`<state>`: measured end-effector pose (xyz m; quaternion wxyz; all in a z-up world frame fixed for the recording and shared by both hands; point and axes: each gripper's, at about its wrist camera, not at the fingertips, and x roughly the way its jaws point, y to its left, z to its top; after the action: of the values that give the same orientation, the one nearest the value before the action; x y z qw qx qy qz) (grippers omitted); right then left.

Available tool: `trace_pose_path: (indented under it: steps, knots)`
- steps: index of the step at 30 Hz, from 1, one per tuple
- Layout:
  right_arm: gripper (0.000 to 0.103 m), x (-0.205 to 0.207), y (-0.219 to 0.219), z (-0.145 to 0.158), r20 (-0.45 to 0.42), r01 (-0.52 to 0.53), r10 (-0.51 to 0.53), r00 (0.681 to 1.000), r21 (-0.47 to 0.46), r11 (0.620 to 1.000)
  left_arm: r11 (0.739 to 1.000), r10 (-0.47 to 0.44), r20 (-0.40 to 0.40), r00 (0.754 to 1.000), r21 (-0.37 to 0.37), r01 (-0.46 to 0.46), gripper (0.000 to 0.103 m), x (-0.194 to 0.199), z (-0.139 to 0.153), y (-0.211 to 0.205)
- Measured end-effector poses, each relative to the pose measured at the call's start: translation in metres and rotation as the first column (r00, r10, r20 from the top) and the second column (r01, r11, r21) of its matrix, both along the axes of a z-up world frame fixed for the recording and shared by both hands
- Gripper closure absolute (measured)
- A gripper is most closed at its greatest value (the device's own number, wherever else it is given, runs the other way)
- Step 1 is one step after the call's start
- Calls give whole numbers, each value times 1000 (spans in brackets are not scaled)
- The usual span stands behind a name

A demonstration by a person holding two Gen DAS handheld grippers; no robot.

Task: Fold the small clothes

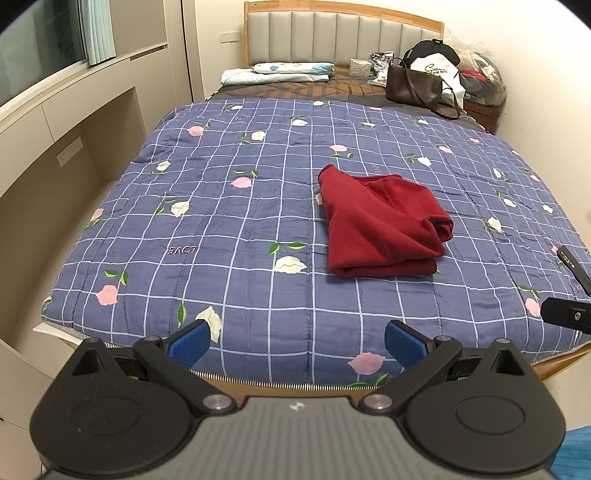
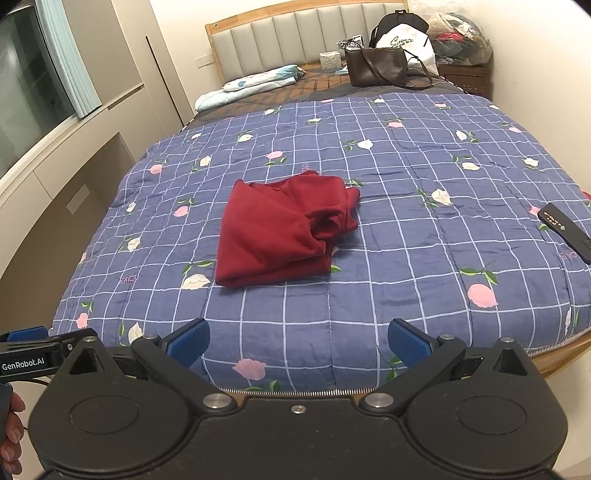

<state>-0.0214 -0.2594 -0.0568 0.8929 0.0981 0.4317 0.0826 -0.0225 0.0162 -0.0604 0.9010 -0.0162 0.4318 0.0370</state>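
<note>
Both of my grippers hang over the foot of the bed, holding nothing: left gripper (image 1: 297,341) with its blue pads spread wide, right gripper (image 2: 298,341) spread equally wide. Farther up, the folded red garment (image 1: 382,225) lies mid-quilt (image 1: 221,221), its long axis running toward the headboard (image 1: 343,33), folded edge nearest me.

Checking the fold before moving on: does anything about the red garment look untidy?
Yes. The red garment is folded, but a bunched sleeve end sticks out on its right side, so the edge is uneven.
</note>
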Motion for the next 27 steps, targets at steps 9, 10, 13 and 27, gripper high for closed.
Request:
trace_pose_path:
  steps: [9, 10, 13, 27]
  knots:
    - [1, 5, 0, -2, -6, -7, 7, 1000, 0, 1000, 1000, 5, -7, 1000, 0, -5, 0, 5, -3, 0]
    - [1, 5, 1, -3, -7, -8, 8, 1000, 0, 1000, 1000, 5, -8, 1000, 0, -5, 0, 5, -4, -1]
    - [1, 5, 1, -3, -7, -7, 7, 1000, 0, 1000, 1000, 6, -10, 1000, -1, -6, 0, 6, -5, -2]
    - [1, 6, 1, -4, -13, -10, 10, 1000, 1, 1000, 1000, 2, -17, 1000, 1, -2, 0, 6, -6, -8]
